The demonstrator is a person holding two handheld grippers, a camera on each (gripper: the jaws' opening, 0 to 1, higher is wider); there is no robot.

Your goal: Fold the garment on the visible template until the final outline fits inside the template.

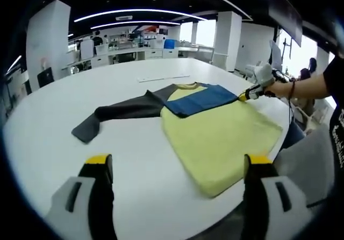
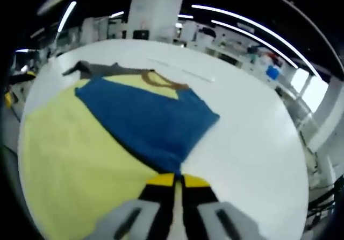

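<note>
1. Yellow-tipped jaws of the left gripper [image 1: 177,167] rise nearest the lens in the left gripper view, standing wide apart with bare white tabletop between them and nothing held.
2. Just beyond them lies the garment [image 1: 215,138], a long-sleeved top spread flat on the round white table [image 1: 80,84], near the table's edge on the person's side.
3. Garment look: pale yellow body, a dark grey sleeve [image 1: 123,112] stretched out flat to the view's left, and a blue sleeve [image 1: 201,99] folded across the chest just below the brown neckline.
4. Left gripper view also takes in the right gripper [image 1: 244,96], held in the person's hand [image 1: 279,88], its yellow tips touching the blue sleeve's end at the garment's far edge.
5. Right gripper view gives the close look: the right gripper's [image 2: 176,182] jaws are pressed together, pinching the blue sleeve's [image 2: 150,119] pointed end where it lies over the yellow cloth.
6. From that view the grey sleeve [image 2: 94,68] is small, at the garment's far end.
7. A thin pale strip [image 1: 161,78] lies on the table beyond the neckline; I cannot tell what it is.
</note>
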